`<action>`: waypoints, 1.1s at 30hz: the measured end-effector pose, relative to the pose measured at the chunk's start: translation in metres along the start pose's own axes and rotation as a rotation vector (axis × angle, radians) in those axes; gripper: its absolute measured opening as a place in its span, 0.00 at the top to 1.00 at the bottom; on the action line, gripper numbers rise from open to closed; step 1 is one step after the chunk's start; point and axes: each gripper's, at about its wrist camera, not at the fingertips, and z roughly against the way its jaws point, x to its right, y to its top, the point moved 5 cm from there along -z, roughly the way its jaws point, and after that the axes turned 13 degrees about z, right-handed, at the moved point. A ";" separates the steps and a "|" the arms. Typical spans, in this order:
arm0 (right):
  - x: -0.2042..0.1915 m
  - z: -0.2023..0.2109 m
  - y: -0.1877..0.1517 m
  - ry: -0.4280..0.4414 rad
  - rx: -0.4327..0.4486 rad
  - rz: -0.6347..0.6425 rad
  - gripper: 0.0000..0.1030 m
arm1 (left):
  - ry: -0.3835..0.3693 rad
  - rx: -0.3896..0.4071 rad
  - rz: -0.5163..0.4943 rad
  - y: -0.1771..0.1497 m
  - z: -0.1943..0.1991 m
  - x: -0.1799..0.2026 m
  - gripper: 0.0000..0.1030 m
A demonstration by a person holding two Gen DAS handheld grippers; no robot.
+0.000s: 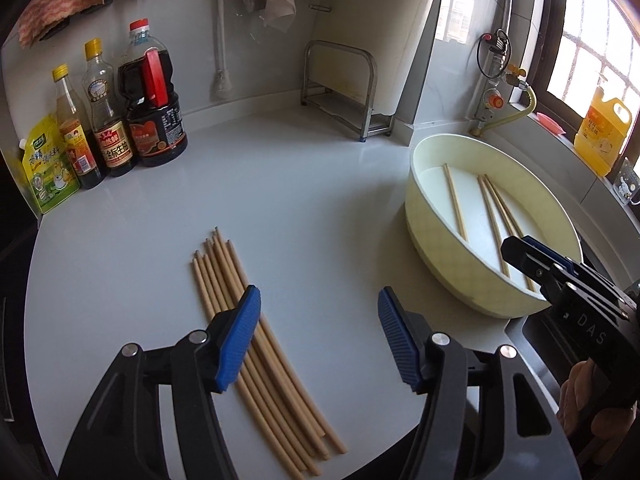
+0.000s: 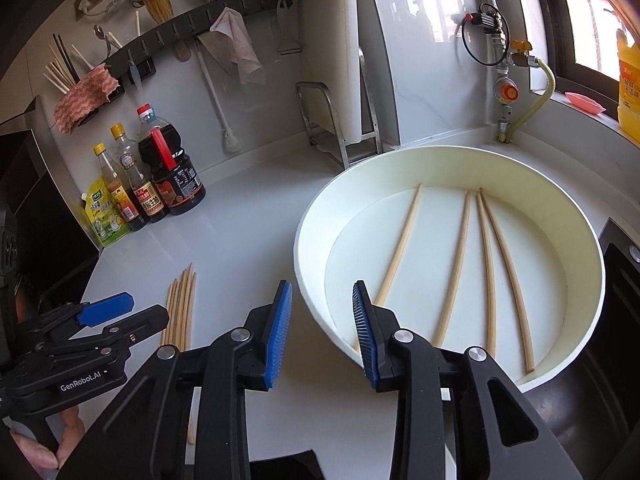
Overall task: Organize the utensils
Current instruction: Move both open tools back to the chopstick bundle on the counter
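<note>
A bundle of several wooden chopsticks (image 1: 276, 360) lies on the white counter, seen too in the right wrist view (image 2: 182, 304). A cream round basin (image 1: 416, 200) stands to the right with several chopsticks (image 2: 456, 264) spread flat on its bottom. My left gripper (image 1: 318, 296) is open and empty, its left finger above the bundle. My right gripper (image 2: 322, 286) is open with nothing between its pads, hovering over the near rim of the basin (image 2: 312, 216). Each gripper shows in the other's view: right gripper (image 1: 520, 248), left gripper (image 2: 108, 306).
Sauce bottles (image 1: 120, 120) and a yellow pouch stand at the back left against the wall. A metal rack (image 1: 340, 88) sits in the back corner. A yellow detergent jug (image 1: 604, 136) is on the window sill. A dark recess (image 2: 616, 280) borders the counter on the right.
</note>
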 end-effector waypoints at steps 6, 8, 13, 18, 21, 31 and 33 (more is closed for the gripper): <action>-0.025 -0.005 -0.007 0.023 -0.014 0.019 0.66 | 0.017 -0.029 0.021 -0.019 -0.003 -0.029 0.39; -0.034 -0.006 -0.010 0.035 -0.016 0.029 0.66 | 0.030 -0.028 0.041 -0.023 -0.003 -0.041 0.37; -0.061 -0.011 -0.015 0.076 -0.027 0.072 0.61 | 0.101 -0.020 0.080 -0.035 -0.002 -0.073 0.32; -0.090 -0.029 -0.022 0.121 -0.068 0.122 0.61 | 0.154 -0.035 0.122 -0.040 -0.007 -0.101 0.31; -0.105 -0.040 -0.025 0.145 -0.089 0.148 0.60 | 0.174 -0.028 0.131 -0.039 -0.008 -0.110 0.27; -0.126 -0.079 -0.041 0.177 -0.195 0.210 0.59 | 0.183 -0.063 0.162 -0.048 -0.021 -0.125 0.26; -0.128 -0.084 -0.045 0.182 -0.211 0.211 0.59 | 0.182 -0.070 0.162 -0.050 -0.024 -0.125 0.25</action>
